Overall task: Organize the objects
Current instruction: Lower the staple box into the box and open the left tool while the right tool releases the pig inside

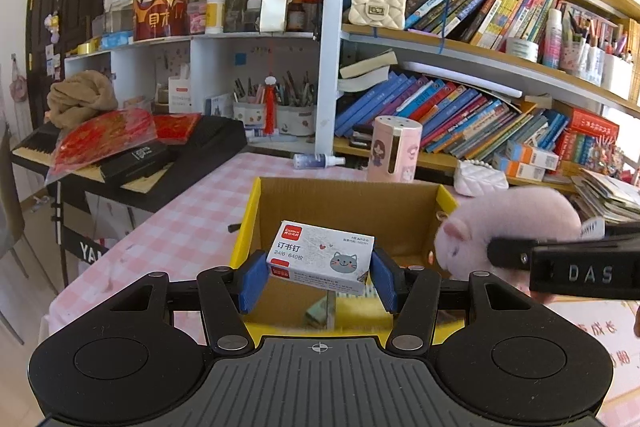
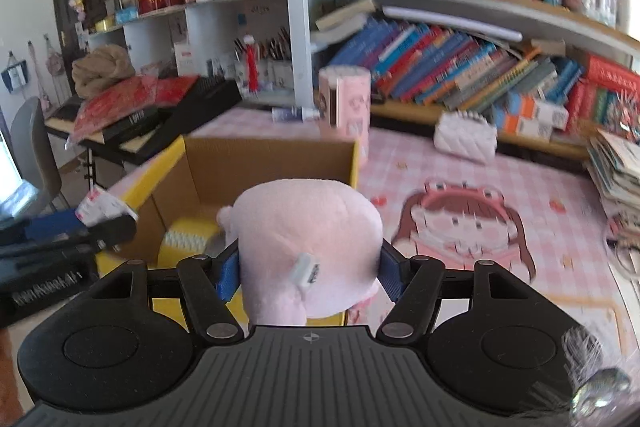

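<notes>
Left gripper [image 1: 319, 277], low centre of the left wrist view, clamped by its blue pads [image 1: 253, 281] on a small white staple box [image 1: 320, 259] with a grey cat face, carried tilted above the open cardboard box [image 1: 348, 199] with yellow outer walls. Inside that box, lower centre, a glimpse of yellow and patterned items, too hidden to name. Right gripper [image 2: 308, 267], centre of the right wrist view, closed on a pink plush toy [image 2: 308, 239] with a white tag, held at the near right corner of the cardboard box [image 2: 272, 155]; same plush [image 1: 508, 227] seen at right of the left view, at the box's right wall. Beneath all, a pink checked tablecloth [image 2: 460, 163] with a cartoon girl print [image 2: 464, 227]. Behind the box, upper centre, a pink cylindrical container [image 1: 394, 149] standing upright; beyond it, shelves packed with leaning books [image 1: 460, 111]. Upper left, a black keyboard [image 1: 192, 155] piled with red packets.
</notes>
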